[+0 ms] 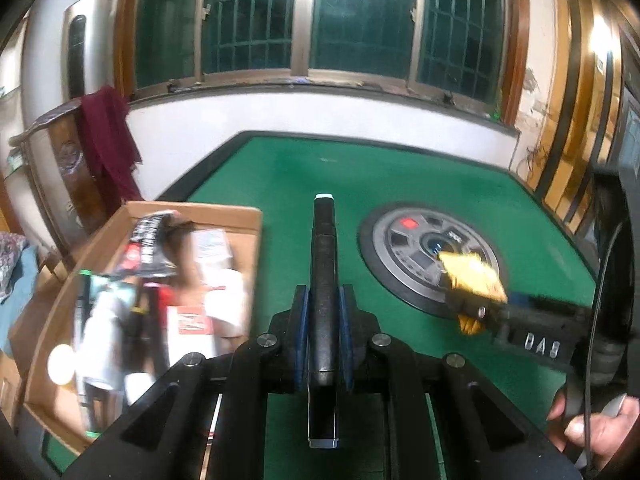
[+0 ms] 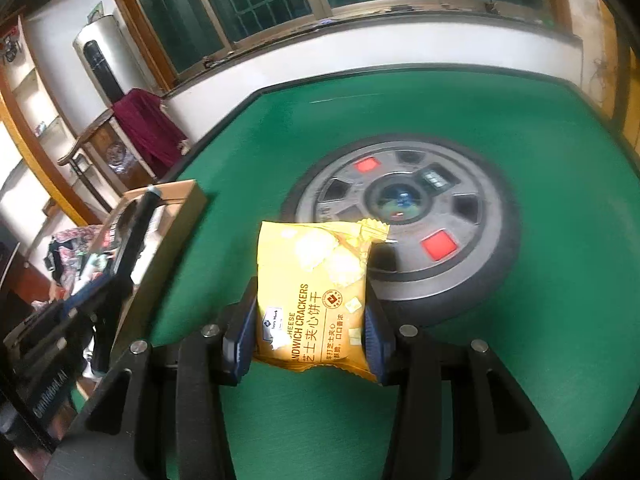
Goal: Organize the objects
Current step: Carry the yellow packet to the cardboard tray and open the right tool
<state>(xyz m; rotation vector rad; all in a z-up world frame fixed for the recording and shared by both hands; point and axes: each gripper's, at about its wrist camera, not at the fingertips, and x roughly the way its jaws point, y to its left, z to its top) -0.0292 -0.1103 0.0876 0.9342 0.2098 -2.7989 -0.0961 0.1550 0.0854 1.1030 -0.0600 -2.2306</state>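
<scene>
A dark marker pen [image 1: 324, 280] is clamped between the blue pads of the left hand-held gripper [image 1: 324, 320], its capped tip pointing forward above the green worktop [image 1: 304, 168]. A yellow packet of sandwich crackers [image 2: 316, 296] is pinched at its sides by the right hand-held gripper [image 2: 310, 338], lifted clear of the felt and hanging in front of the round grey hub [image 2: 404, 216] set into the middle of the worktop.

The cardboard box [image 1: 224, 212] at the left edge of the worktop is already well filled: a black wrapper, white packets, a red-and-white label and some green-capped items can be made out, though they are blurred and cannot be told apart further. The task is judged to be near its end, since no loose object is seen on the visible felt; what is left appears to be the placing of the pen and the crackers in the box.

A hand [image 1: 596, 428] is seen on the right gripper's handle. Beyond the worktop stand a wooden chair draped with a maroon cloth [image 1: 108, 136] and a barred window. Room in the crowded box may be the chief hindrance, and both grippers must reach the same opening without meeting.
</scene>
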